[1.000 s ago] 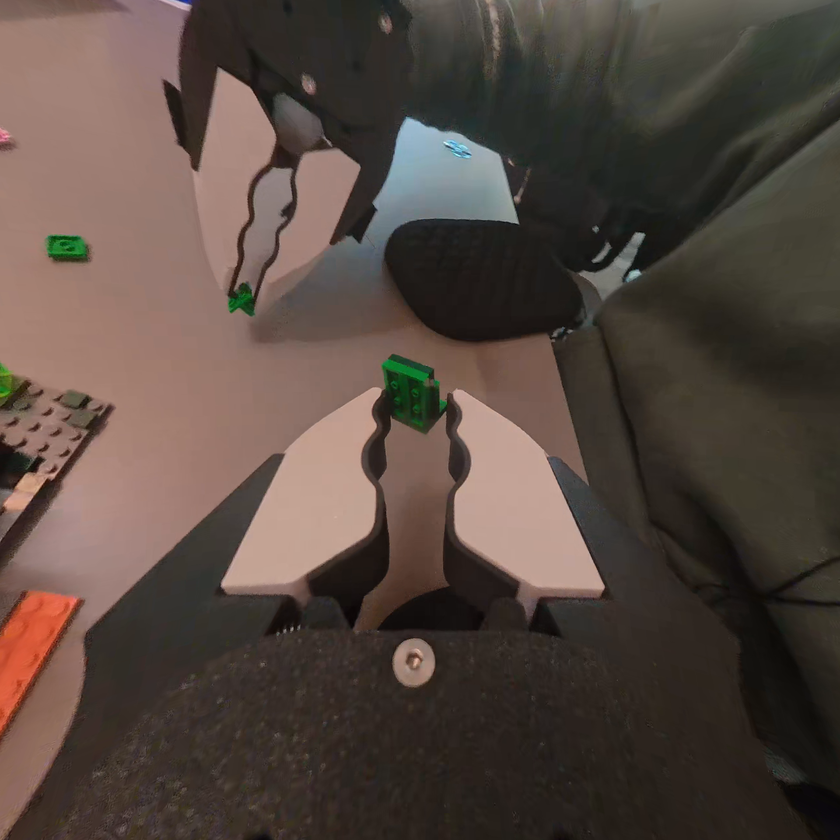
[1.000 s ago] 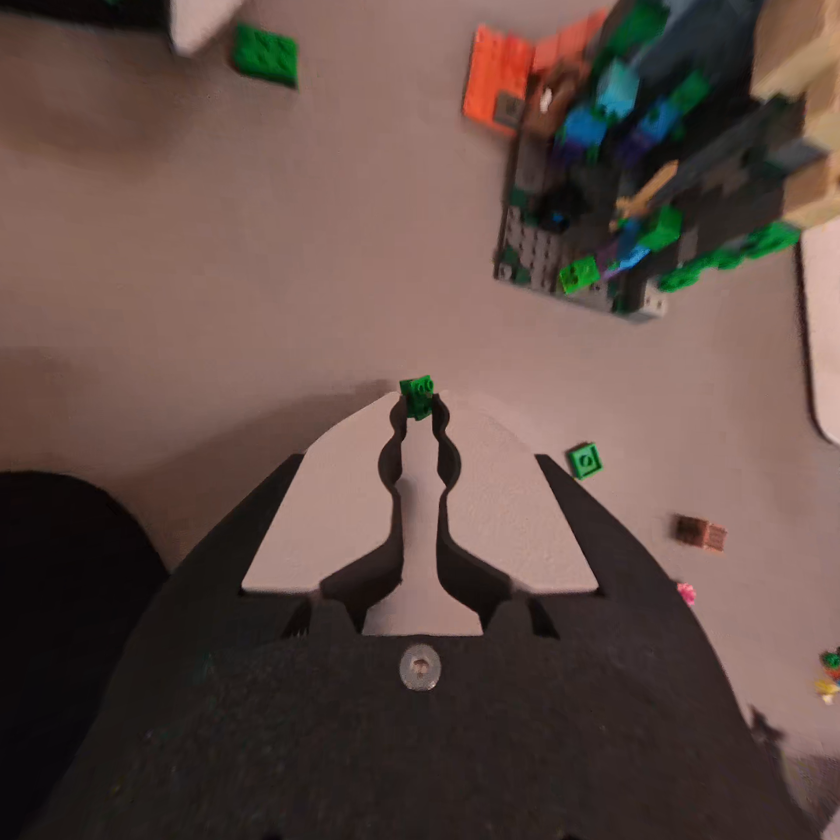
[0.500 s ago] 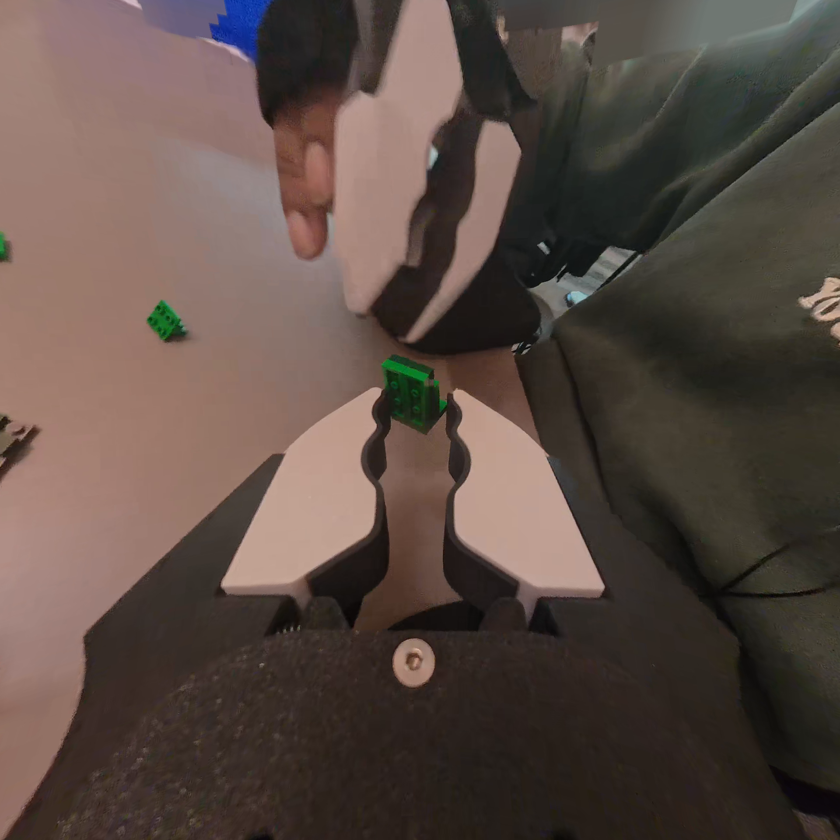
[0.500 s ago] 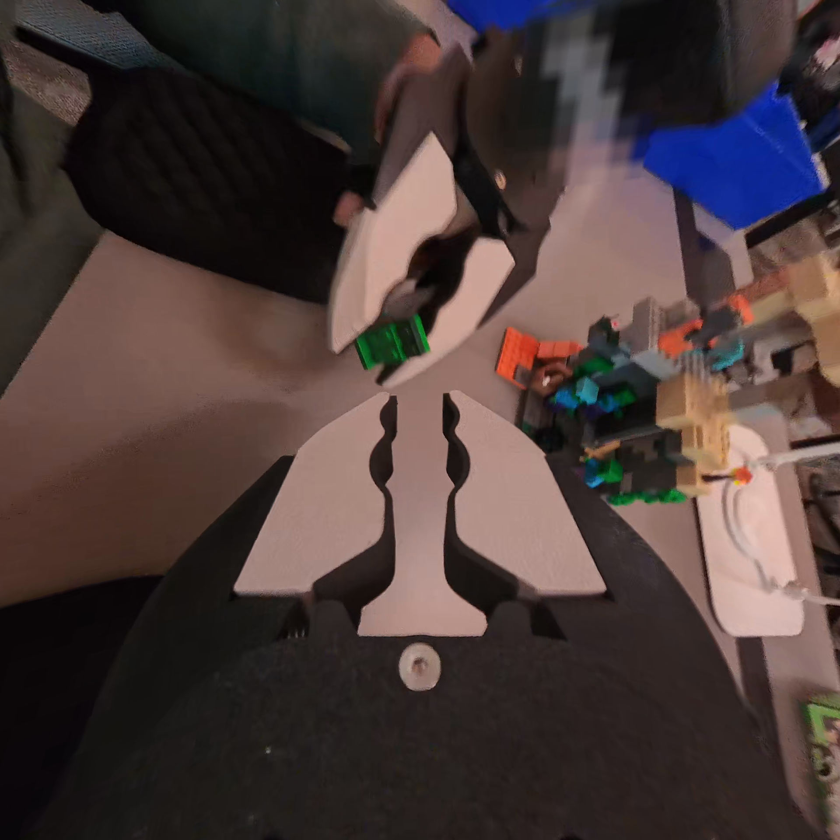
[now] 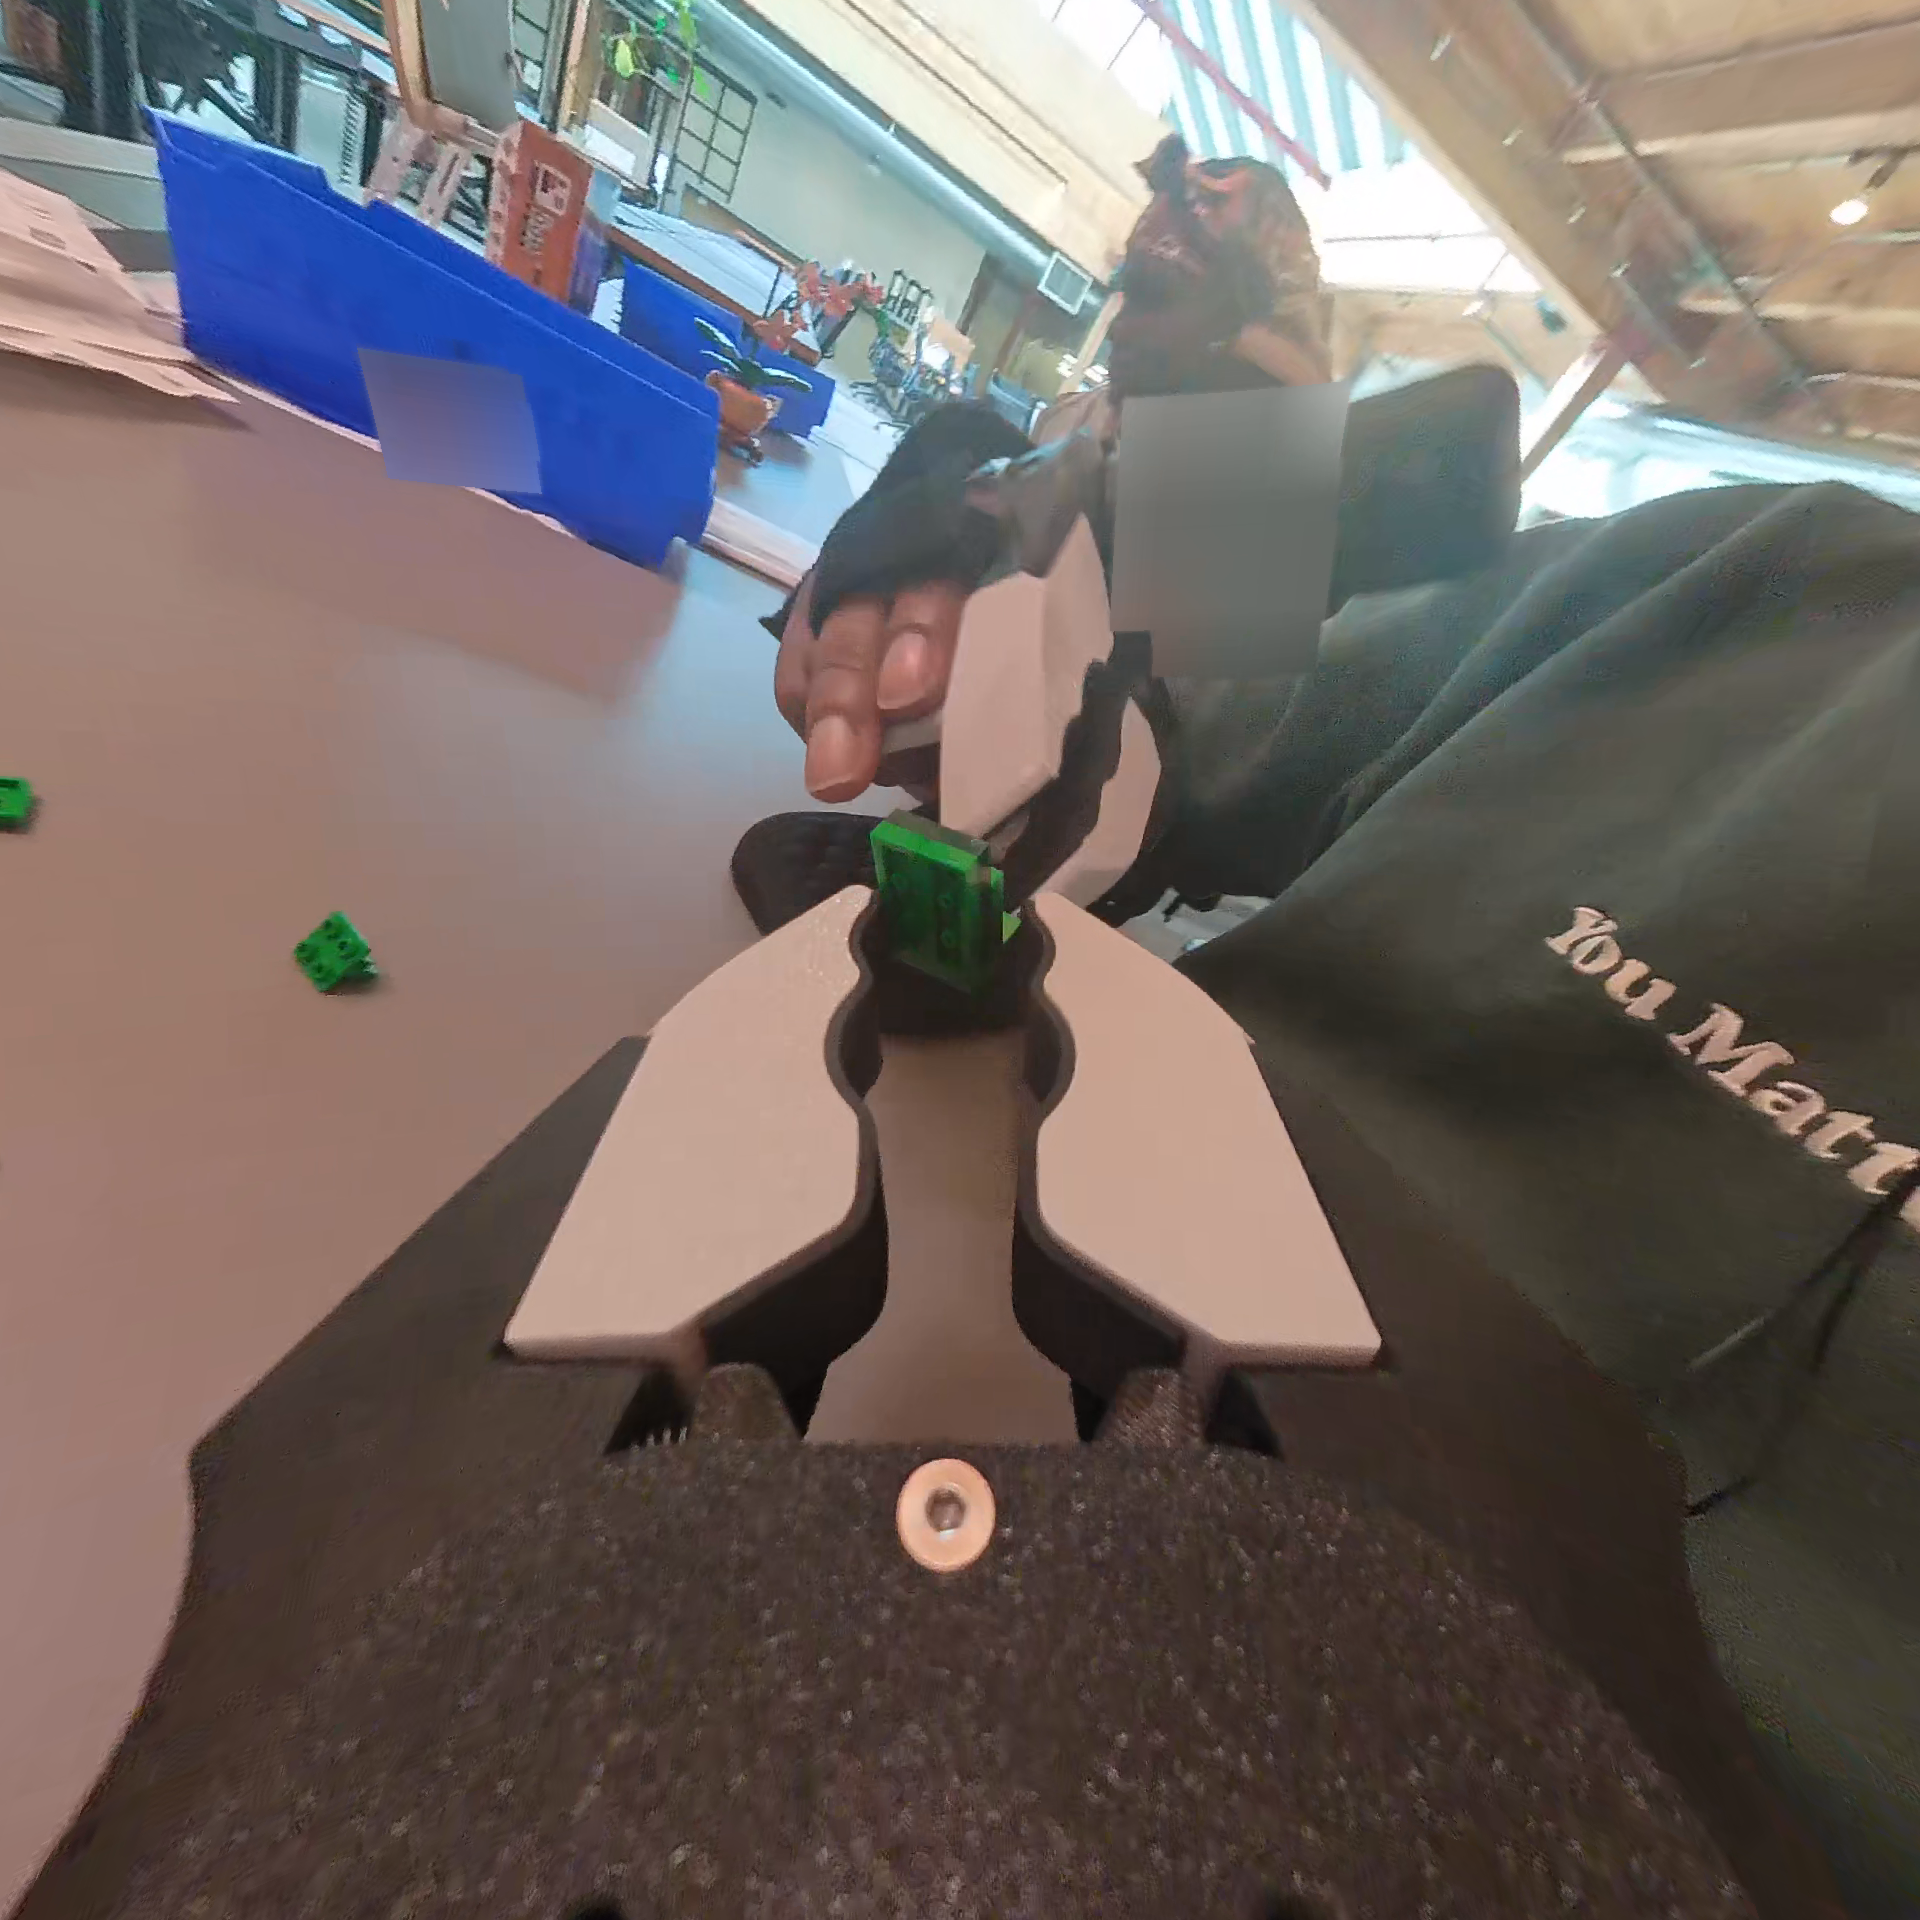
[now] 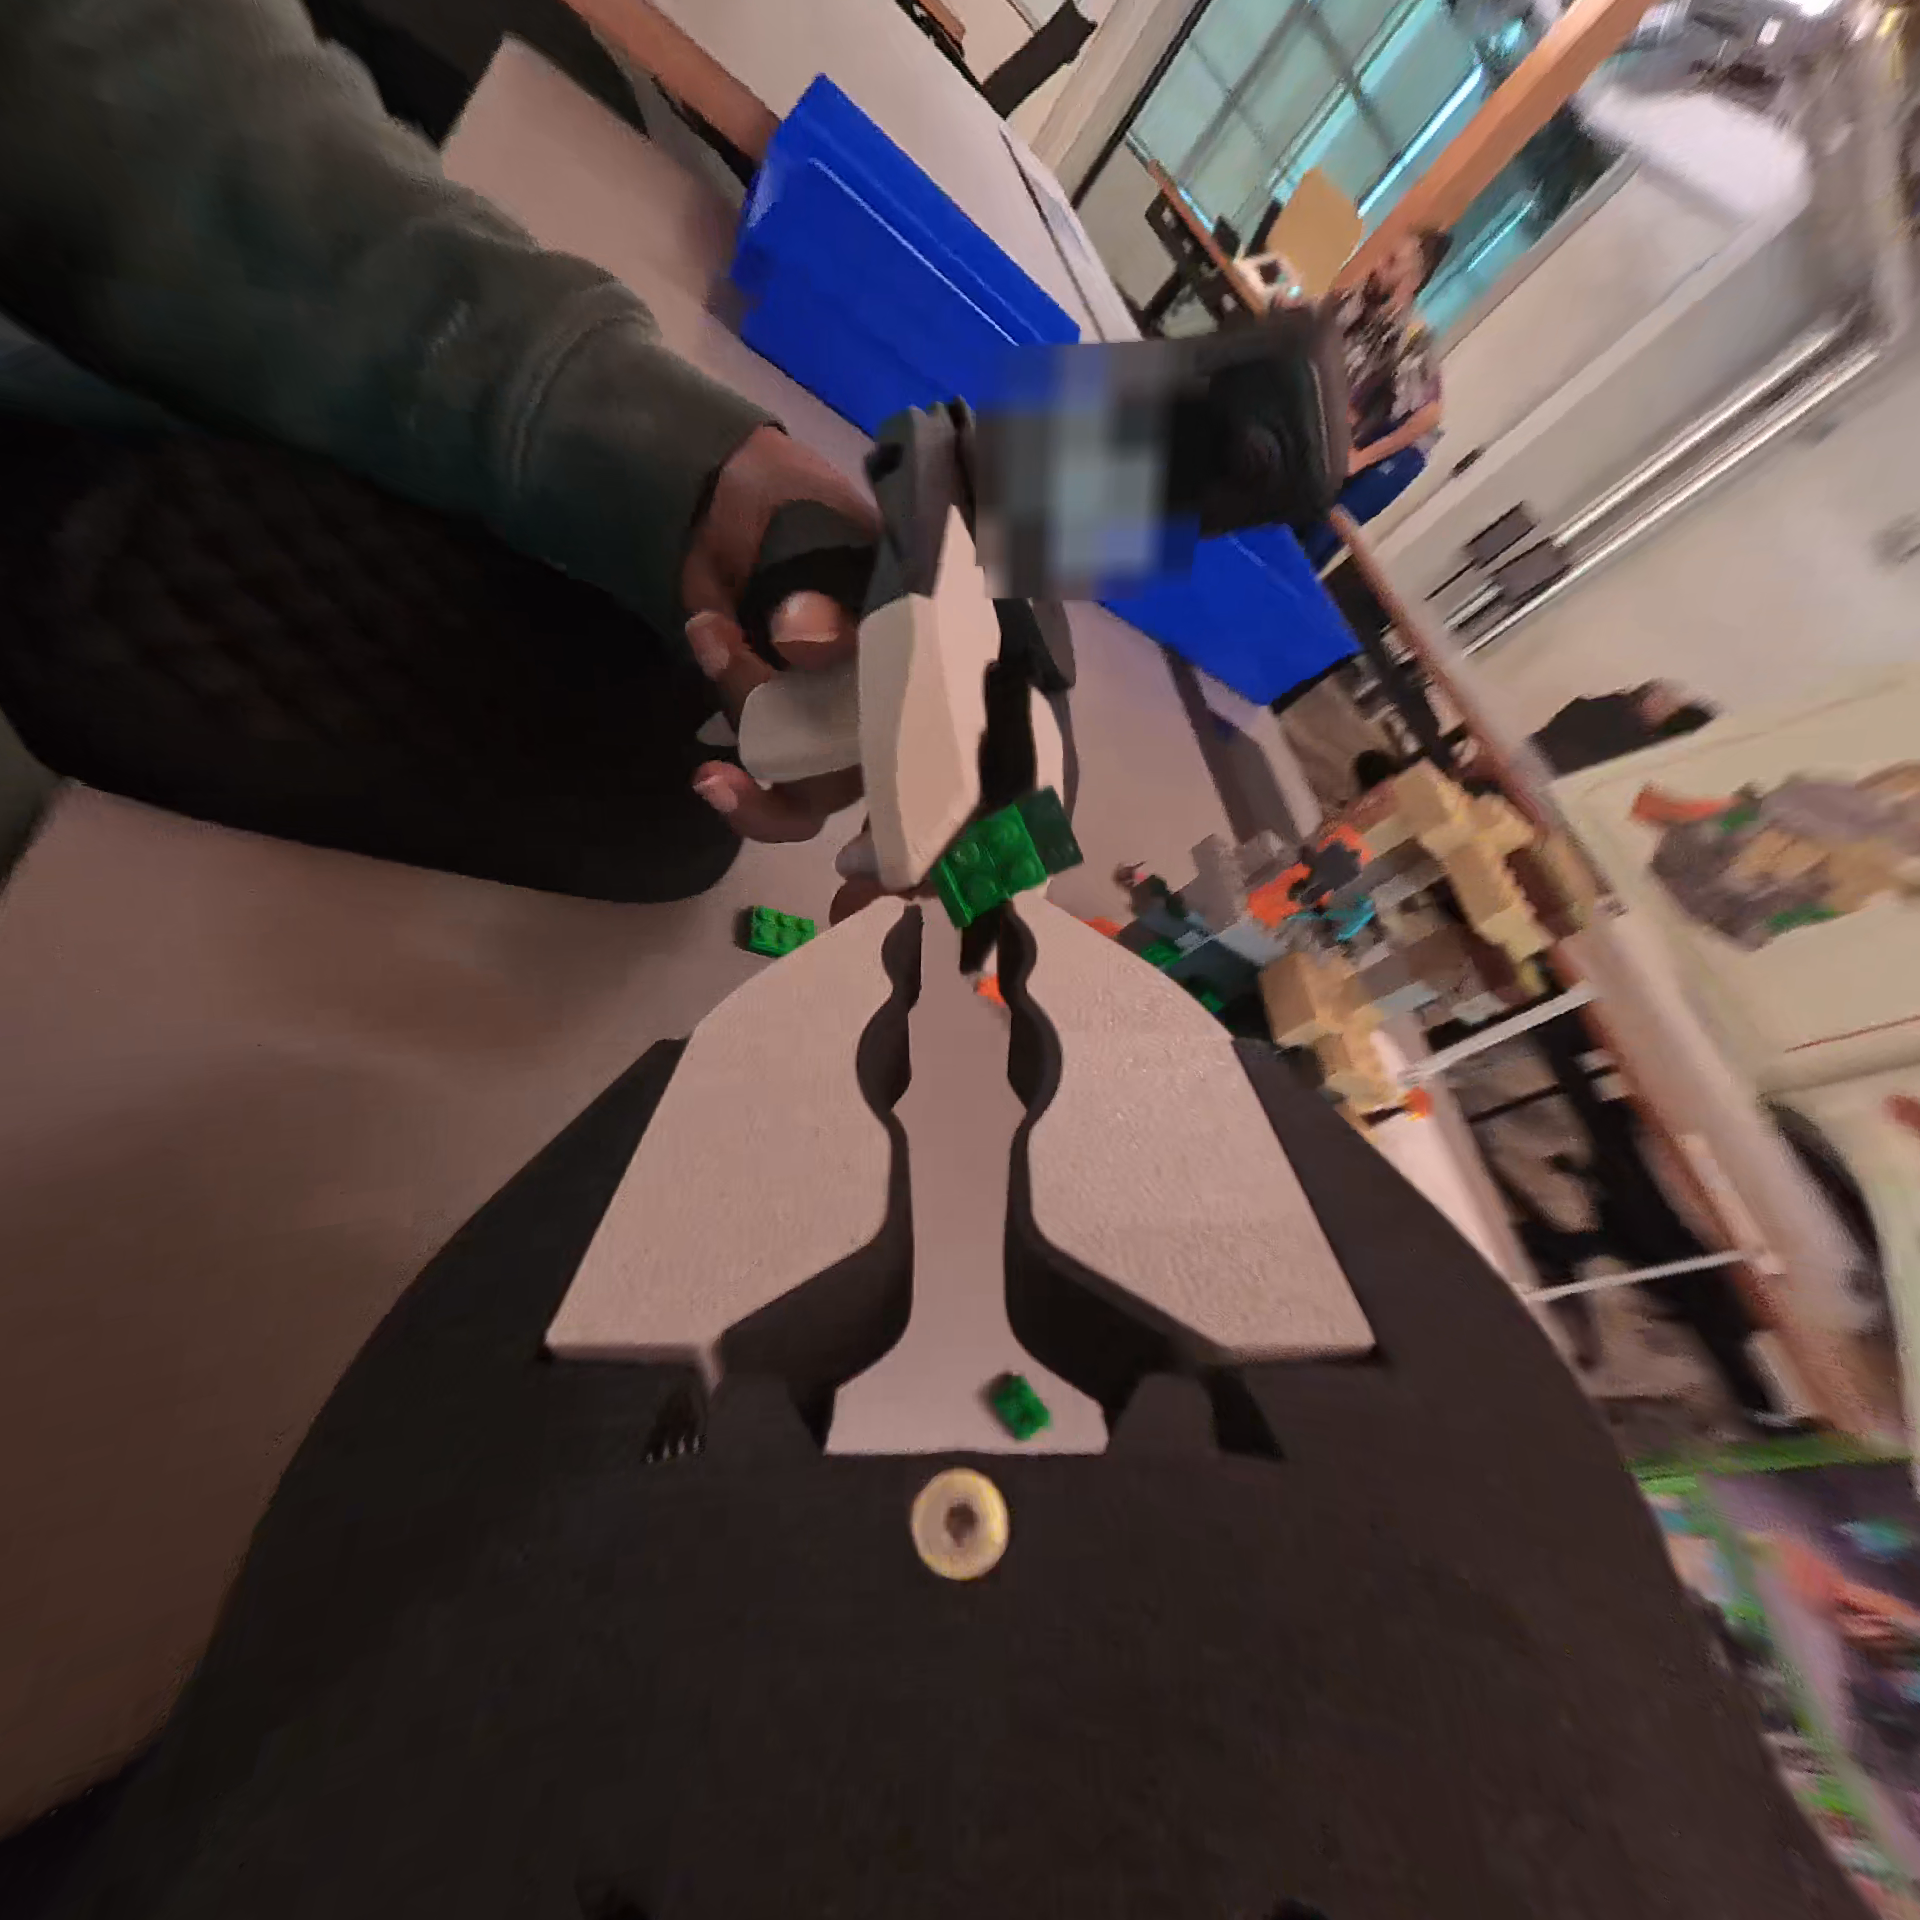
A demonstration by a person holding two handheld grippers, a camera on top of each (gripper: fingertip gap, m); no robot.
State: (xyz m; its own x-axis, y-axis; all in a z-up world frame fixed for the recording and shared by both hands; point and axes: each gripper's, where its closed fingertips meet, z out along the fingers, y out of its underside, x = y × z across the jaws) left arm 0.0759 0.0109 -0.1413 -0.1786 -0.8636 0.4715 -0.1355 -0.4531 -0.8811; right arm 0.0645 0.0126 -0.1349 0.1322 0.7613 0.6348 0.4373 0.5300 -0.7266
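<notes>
Left gripper clamps a green plate brick at its fingertips, tilted, studs toward my camera. Just beyond it I see the right gripper, tips almost touching that brick, with the person's hand wrapped behind it. My right gripper has its jaws parted with nothing between them; the held brick sits right ahead of its tips. Off to the left of my left gripper a small green brick lies on the table, another green piece farther left. Blue bins stand far ahead. Right of my right gripper a blurred brick model rises.
</notes>
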